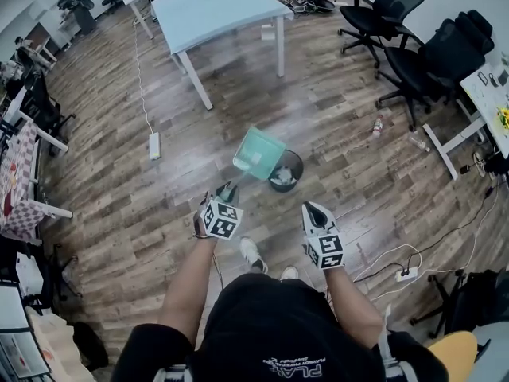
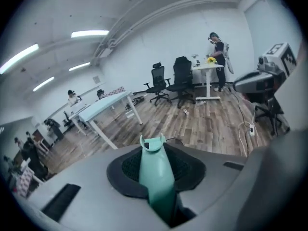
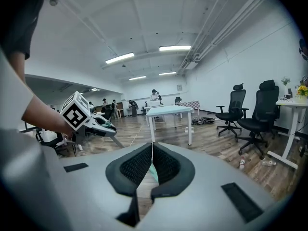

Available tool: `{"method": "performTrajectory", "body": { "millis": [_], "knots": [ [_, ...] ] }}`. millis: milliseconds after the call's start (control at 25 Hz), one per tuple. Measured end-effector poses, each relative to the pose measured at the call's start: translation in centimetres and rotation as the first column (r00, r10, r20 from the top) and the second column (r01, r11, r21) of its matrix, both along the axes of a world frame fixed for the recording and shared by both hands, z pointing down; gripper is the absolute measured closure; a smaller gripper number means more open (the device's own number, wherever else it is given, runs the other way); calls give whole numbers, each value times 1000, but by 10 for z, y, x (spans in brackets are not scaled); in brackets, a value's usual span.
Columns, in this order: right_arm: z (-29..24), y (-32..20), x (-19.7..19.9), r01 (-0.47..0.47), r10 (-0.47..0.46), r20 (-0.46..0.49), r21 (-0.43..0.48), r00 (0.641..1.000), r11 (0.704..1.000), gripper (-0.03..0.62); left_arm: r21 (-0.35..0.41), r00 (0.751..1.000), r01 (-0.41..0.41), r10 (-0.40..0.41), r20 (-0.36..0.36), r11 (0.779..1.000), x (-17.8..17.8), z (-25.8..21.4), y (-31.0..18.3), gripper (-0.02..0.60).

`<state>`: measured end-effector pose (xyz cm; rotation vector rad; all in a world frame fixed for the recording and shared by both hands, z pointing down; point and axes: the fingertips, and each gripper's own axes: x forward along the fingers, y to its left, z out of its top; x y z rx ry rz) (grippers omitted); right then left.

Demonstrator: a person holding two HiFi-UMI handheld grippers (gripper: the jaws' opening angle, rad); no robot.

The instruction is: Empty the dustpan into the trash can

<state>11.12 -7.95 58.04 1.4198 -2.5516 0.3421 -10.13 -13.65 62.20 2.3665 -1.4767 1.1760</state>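
Observation:
In the head view the teal dustpan point(image 1: 258, 151) hangs tilted, its lower edge over the black trash can point(image 1: 298, 165), which has crumpled white paper inside. My left gripper point(image 1: 227, 191) is shut on the dustpan's handle. In the left gripper view, that teal handle point(image 2: 156, 174) runs up between the black pads point(image 2: 127, 170). My right gripper point(image 1: 312, 207) hovers just right of the can and holds nothing. Its jaws meet in the right gripper view point(image 3: 152, 150), where a sliver of teal shows through the gap and the left gripper point(image 3: 103, 124) is at the left.
A light-blue table point(image 1: 215, 6) stands beyond the can and black office chairs point(image 1: 433, 54) at the right. On the wood floor lie a bottle point(image 1: 378, 124), a power strip point(image 1: 154, 146) with its cord, and cables point(image 1: 407, 273). My shoes point(image 1: 251, 253) are just behind the can.

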Motion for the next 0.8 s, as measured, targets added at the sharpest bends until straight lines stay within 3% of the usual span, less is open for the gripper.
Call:
{"method": "performTrajectory", "body": {
  "millis": [200, 400, 600, 800],
  "knots": [
    [-1, -4, -17, 35, -35, -10, 1, 999, 999, 569, -17, 971, 160, -161, -175, 987, -33, -5, 1, 486],
    [-2, -10, -32, 66, -66, -17, -3, 998, 998, 569, -21, 930, 264, -260, -259, 964, -55, -14, 5, 486],
    [-1, -14, -44, 84, -84, -25, -5, 996, 996, 569, -6, 897, 349, -335, -289, 937, -75, -20, 5, 486],
    [2, -19, -54, 102, -102, -37, -16, 994, 995, 569, -10, 879, 410, -398, -262, 912, -96, -11, -1, 486]
  ]
}}
